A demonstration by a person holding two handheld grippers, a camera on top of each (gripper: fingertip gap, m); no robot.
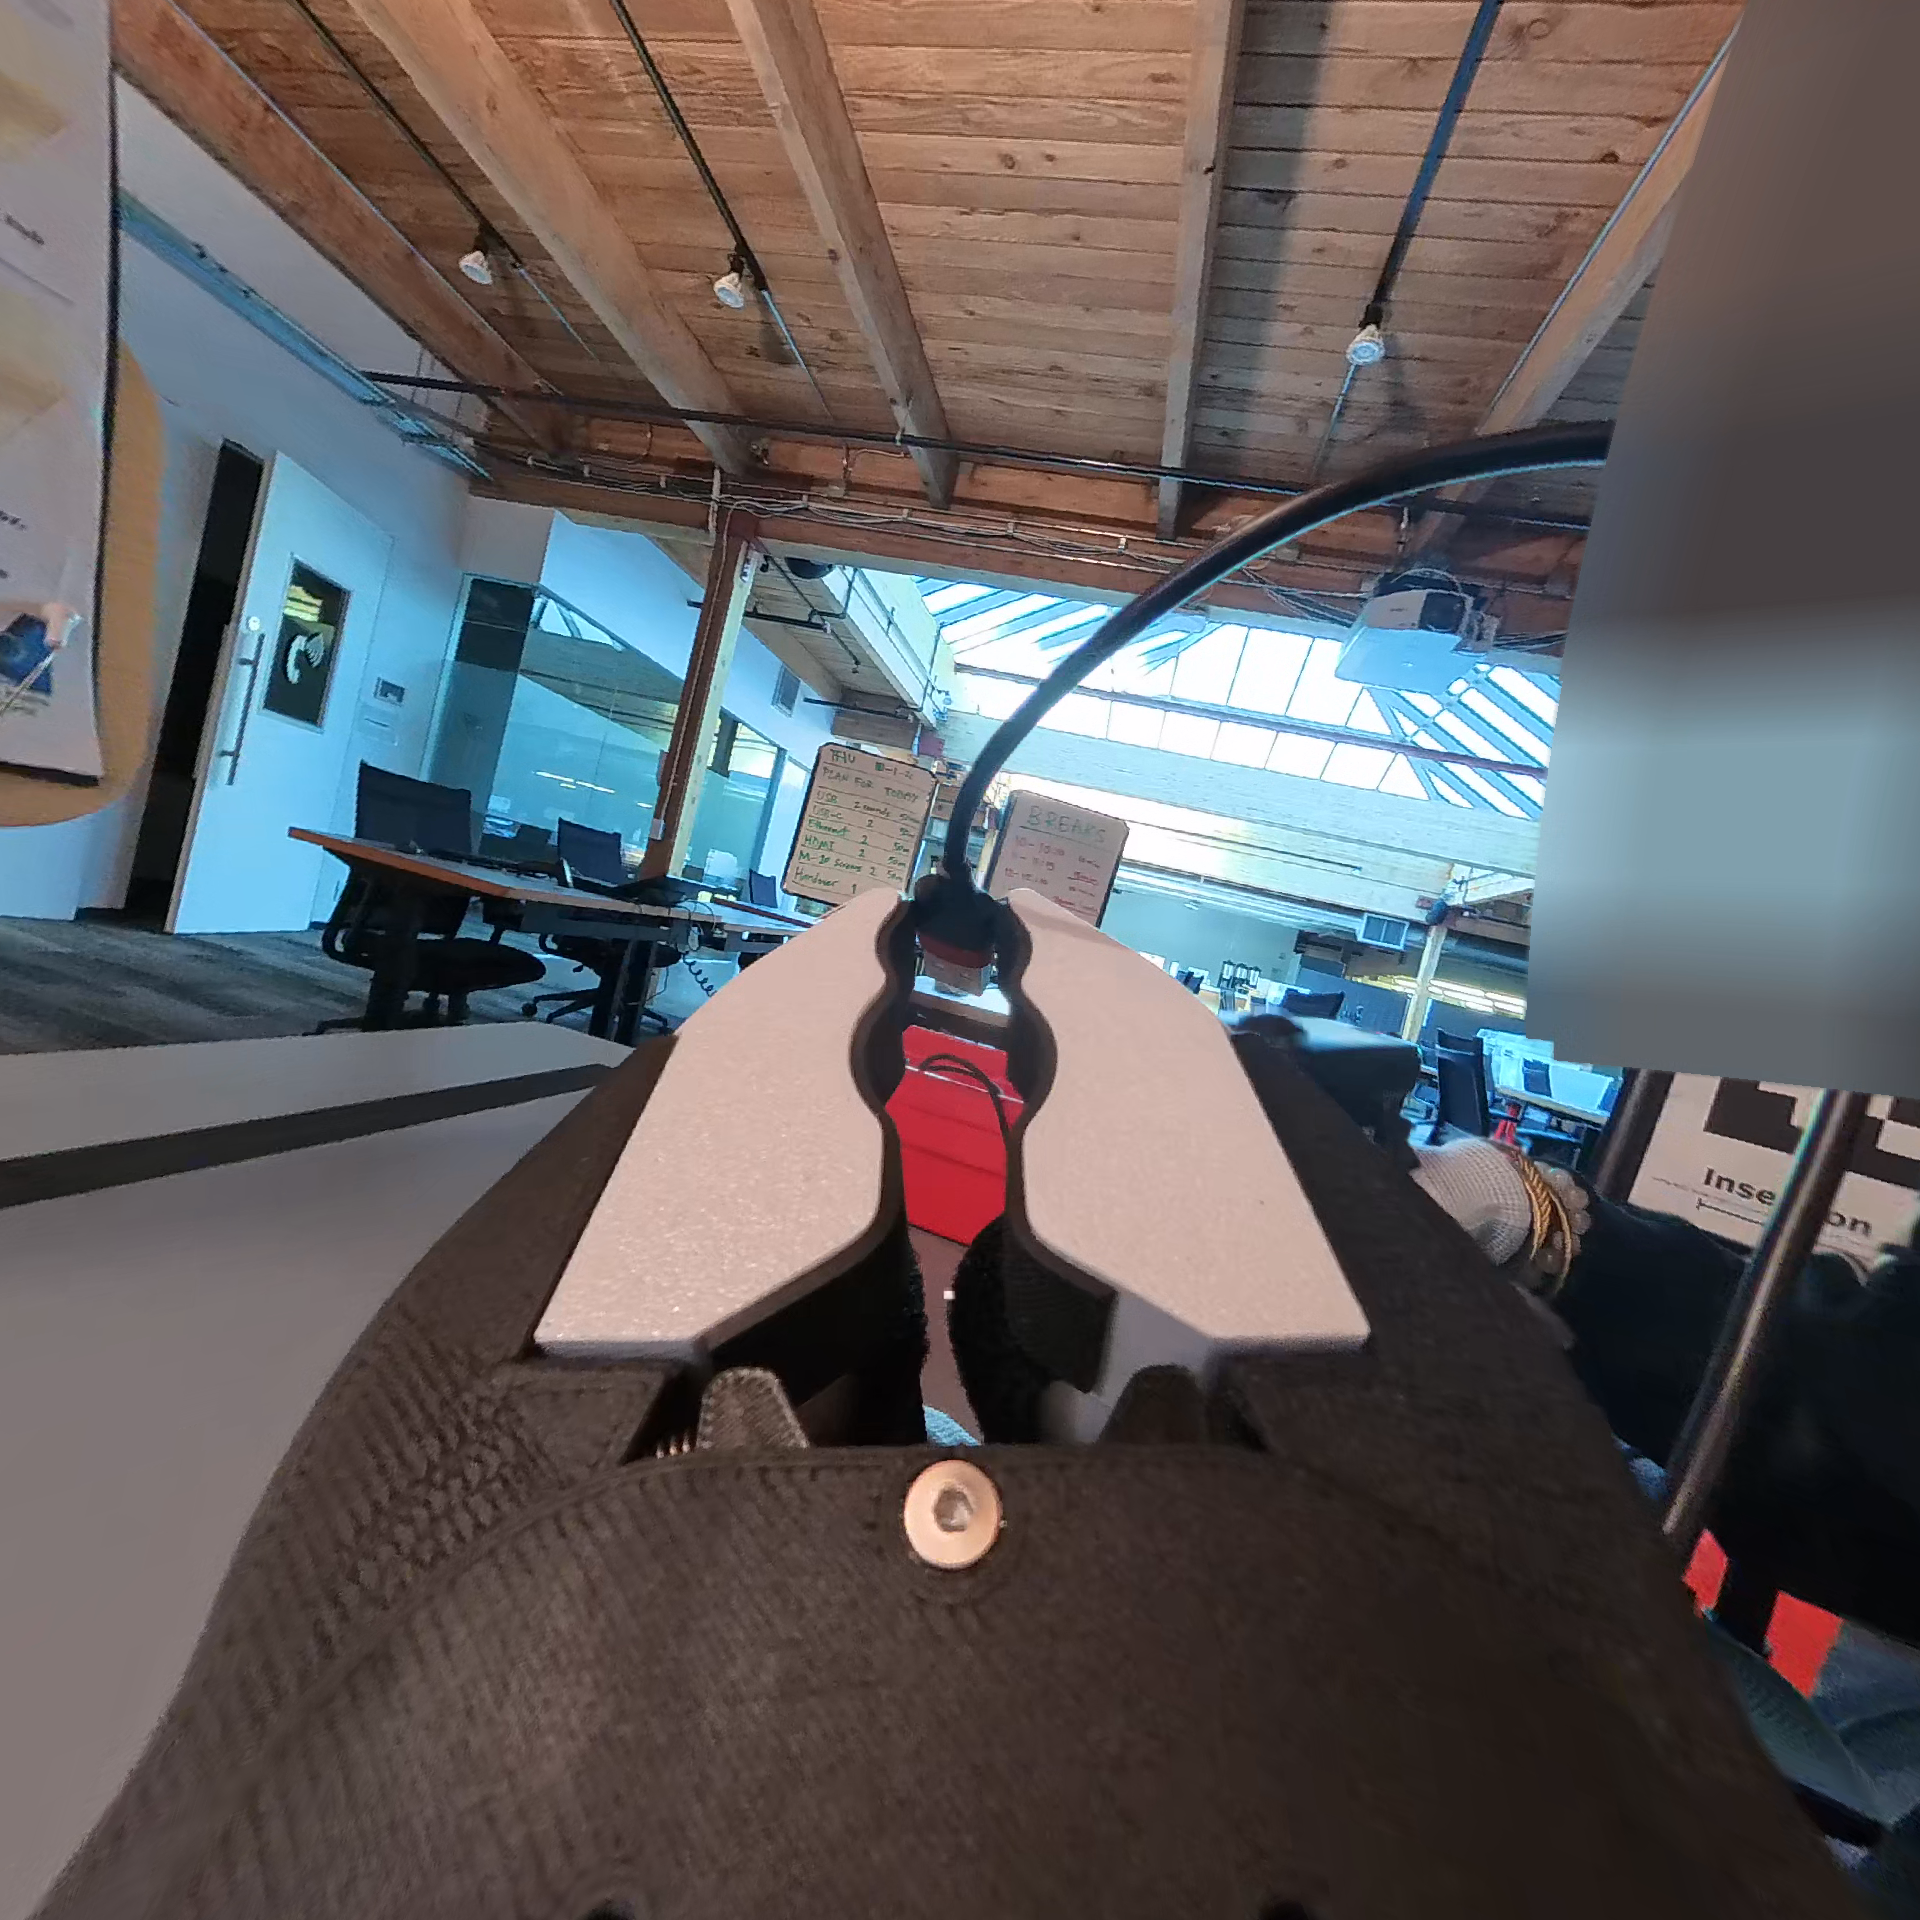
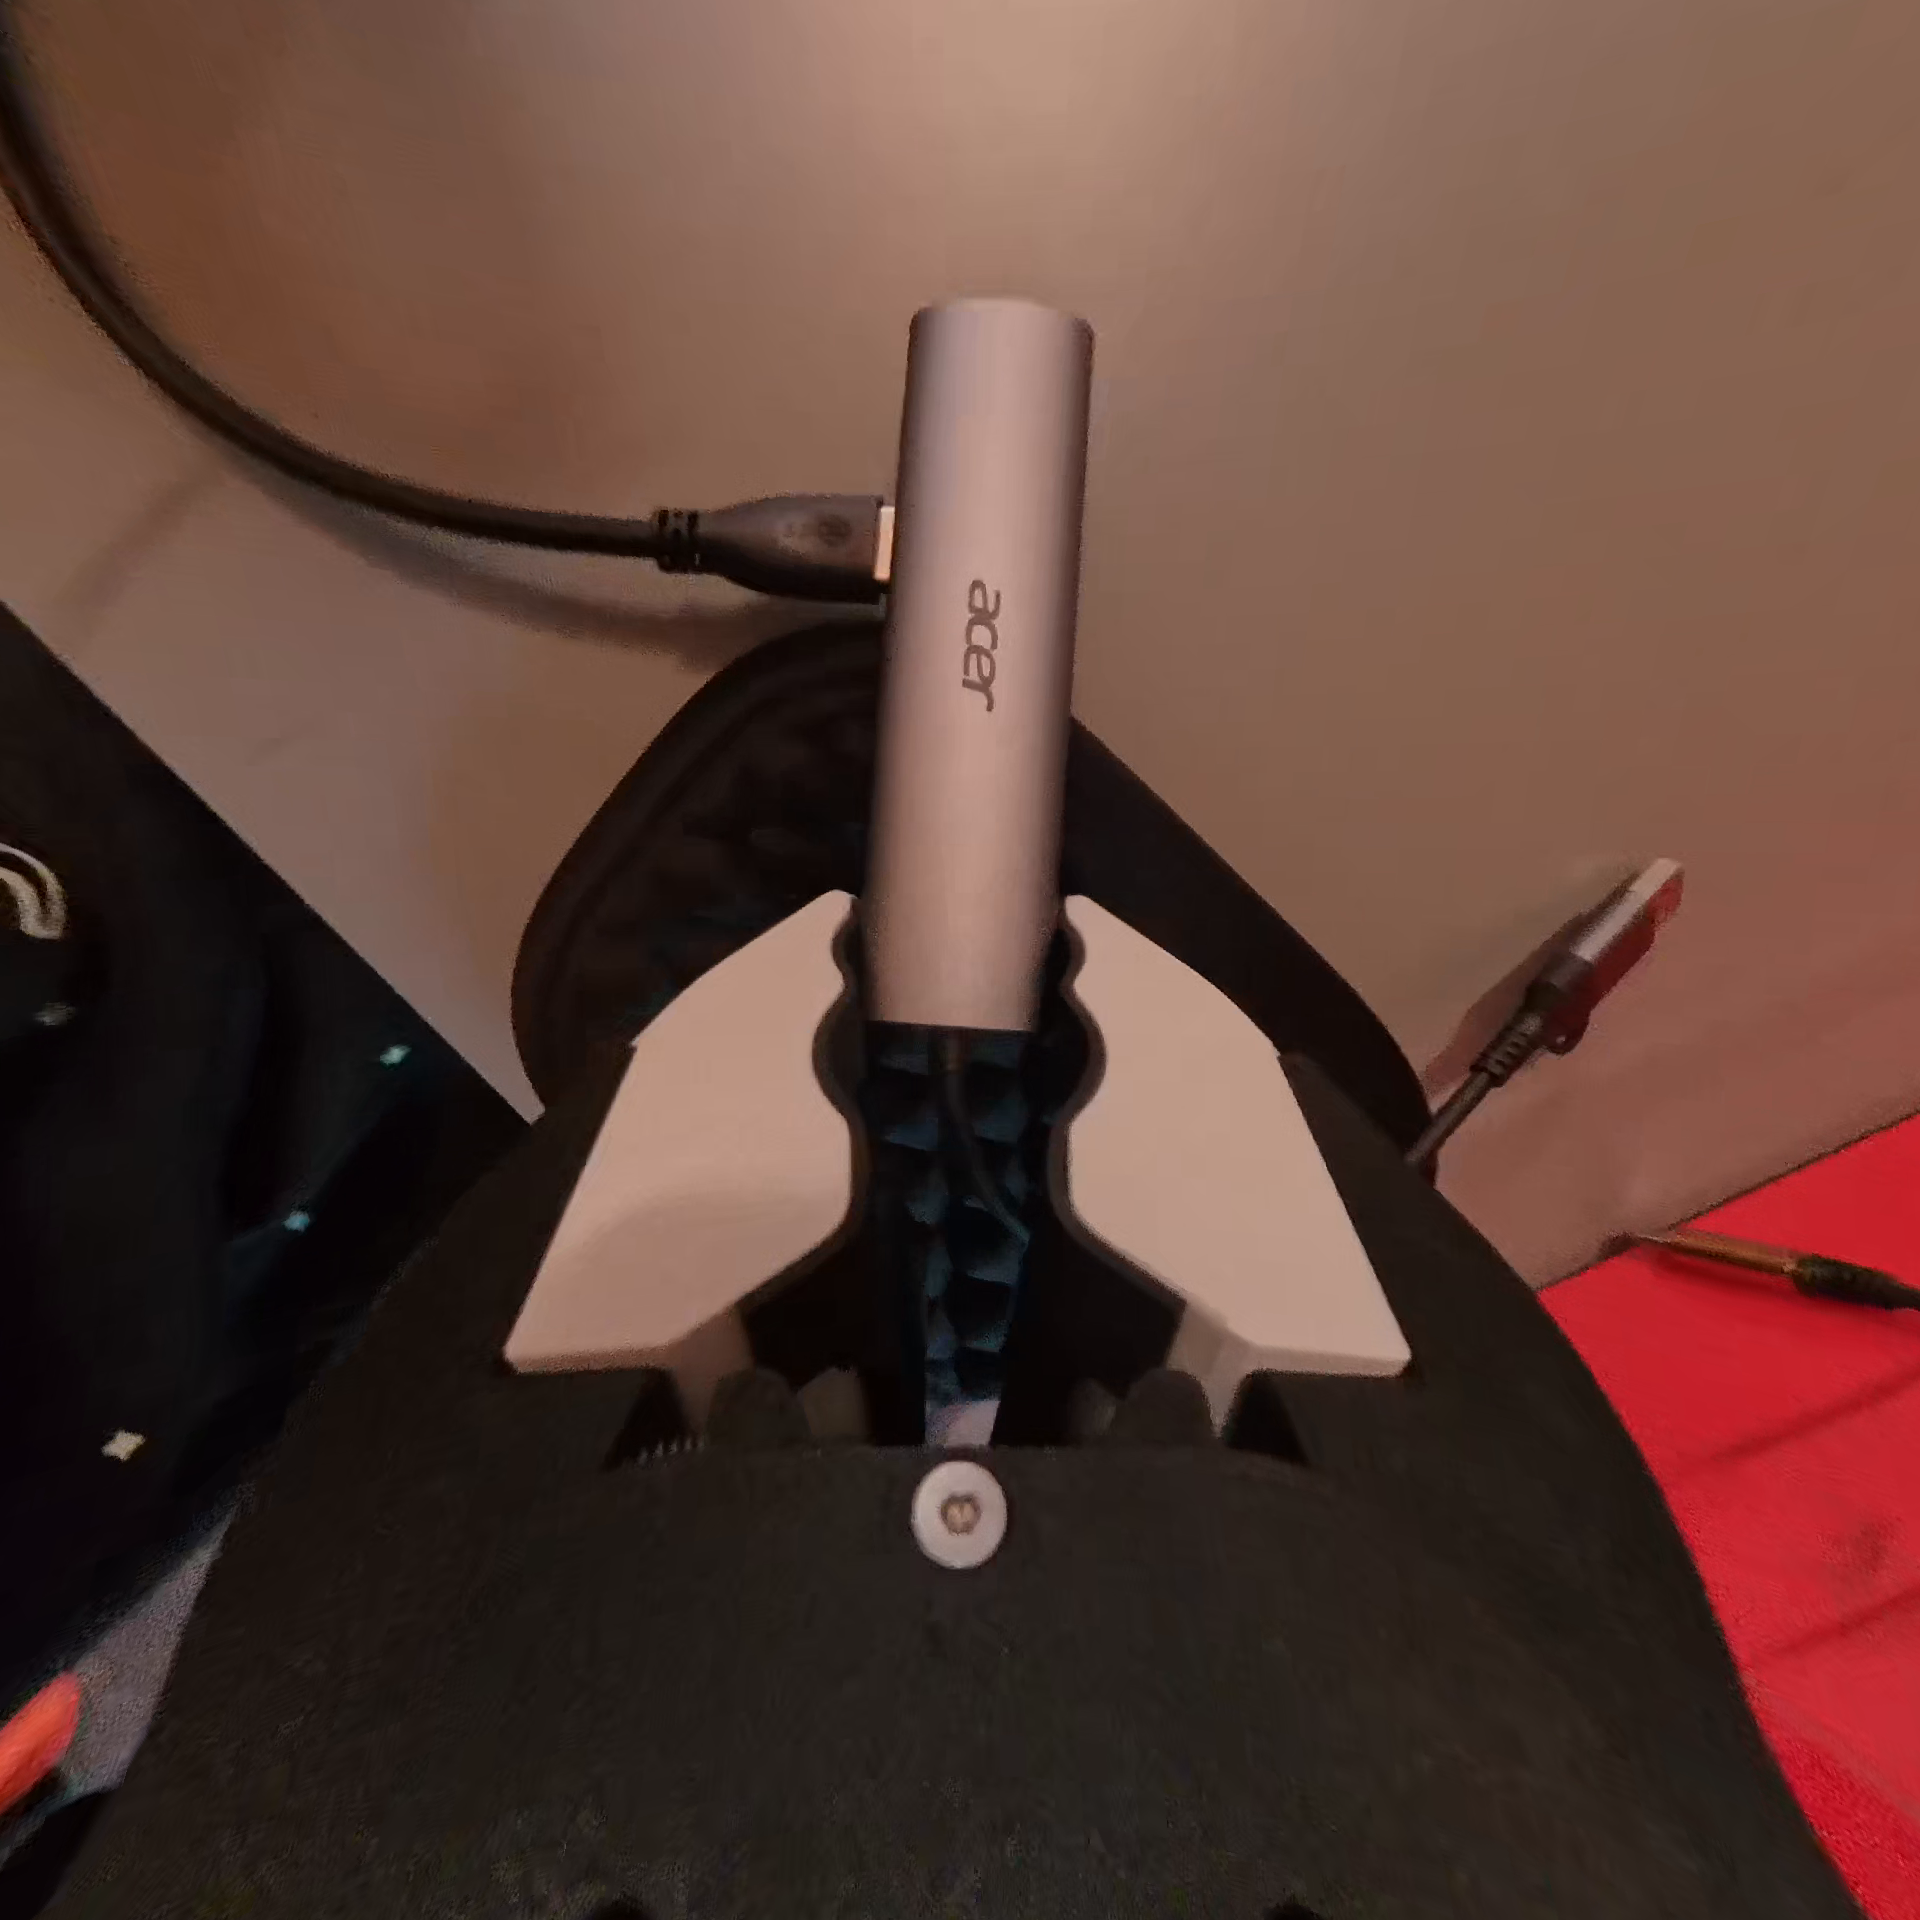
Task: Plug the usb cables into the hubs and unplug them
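In the left wrist view my left gripper (image 1: pixel 954 914) is shut on a USB plug (image 1: pixel 954 951) with a red insert, held at the fingertips. Its black cable (image 1: pixel 1143 592) arcs up and to the right. In the right wrist view my right gripper (image 2: pixel 958 914) is shut on the lower end of a grey stick-shaped hub (image 2: pixel 987 623), which points away over the tan table. A black cable's plug (image 2: pixel 800 545) sits in a port on the hub's left side. A second USB plug (image 2: pixel 1605 935) with a red insert lies loose on the table at the right.
A red mat (image 2: pixel 1714 1507) covers the table at lower right, with a thin gold-tipped lead (image 2: pixel 1766 1262) on its edge. A black round case (image 2: pixel 707 831) lies under the hub. A red box (image 1: pixel 951 1132) and a gloved hand (image 1: pixel 1475 1195) show beyond the left gripper. Left tips to right tips: about 30 cm.
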